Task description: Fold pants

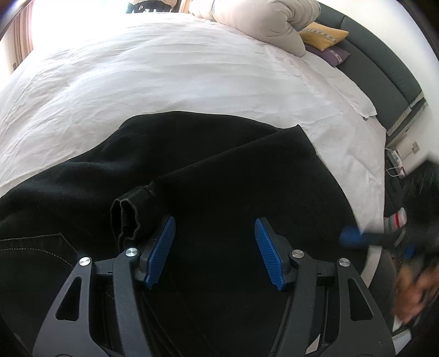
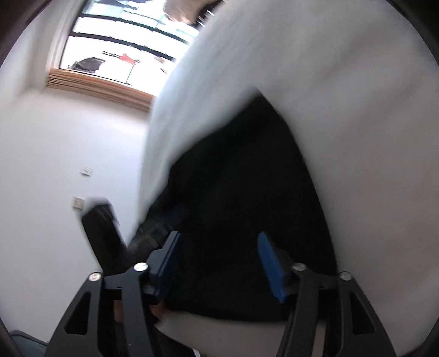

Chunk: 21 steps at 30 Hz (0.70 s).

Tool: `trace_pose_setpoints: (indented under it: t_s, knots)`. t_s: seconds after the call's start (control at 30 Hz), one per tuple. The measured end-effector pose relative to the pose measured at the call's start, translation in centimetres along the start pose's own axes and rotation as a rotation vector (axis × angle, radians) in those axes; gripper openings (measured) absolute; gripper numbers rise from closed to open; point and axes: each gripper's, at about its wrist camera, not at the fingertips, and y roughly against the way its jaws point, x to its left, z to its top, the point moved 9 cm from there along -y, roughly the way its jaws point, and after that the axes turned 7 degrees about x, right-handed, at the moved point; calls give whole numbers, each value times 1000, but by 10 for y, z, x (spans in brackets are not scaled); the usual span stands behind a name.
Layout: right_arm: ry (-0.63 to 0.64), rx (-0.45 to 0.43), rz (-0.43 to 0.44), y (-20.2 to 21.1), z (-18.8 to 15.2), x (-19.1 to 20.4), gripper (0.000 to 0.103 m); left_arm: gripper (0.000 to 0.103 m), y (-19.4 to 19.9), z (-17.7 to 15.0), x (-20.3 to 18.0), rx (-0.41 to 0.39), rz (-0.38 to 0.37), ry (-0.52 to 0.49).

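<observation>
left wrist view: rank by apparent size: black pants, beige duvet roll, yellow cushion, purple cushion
1. black pants, nearest the camera
2. beige duvet roll, partly cut off at the frame's top
3. yellow cushion and purple cushion: look alike, both partly hidden

right claw (image 1: 354,236) smeared by blur, pants (image 1: 192,192) cut off below

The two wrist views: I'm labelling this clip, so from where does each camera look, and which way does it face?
Left wrist: on the left gripper, angled down over black pants on a white bed, pillows beyond; its jaws stand open, right gripper blurred at the edge.
Right wrist: on the right gripper, blurred, facing the pants, bed and a window; jaws open.
Shared: pants, bed.
</observation>
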Motion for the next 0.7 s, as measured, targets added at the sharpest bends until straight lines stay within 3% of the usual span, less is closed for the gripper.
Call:
trace_pose_setpoints:
  t_s: [0.07,0.1,0.17,0.23,0.3,0.37,0.4,0.53,0.7]
  knots:
    - [46,-52,-16,3,-8,-13,46,59,1,-2,-1,-3,15,-11]
    - [52,-56,-30,5,-8,-14,45,59,2,-2,-2,-2,20,-14]
    - [26,-47,-53,13,-4,-7,52,60,10,-4,0,-4,8,3]
    - [74,-63,-17,18,1,12,53,60,31,-10,8,-26,-25,71]
    - [145,-81,27,20,4,40,57,64,63,-20,18,-94,-60,141]
    - [169,-73,65,15,6,58,57,83,102,-42,38,-176,-82,233]
    - [176,-65,79,13,5,63,57,85,119,-55,49,-207,-90,282]
    - [187,-11,102,-13,0,80,57,87,178,-125,103,-302,-134,525]
    - [179,29,155,-38,5,102,57,87,229,-196,166,-446,-94,769]
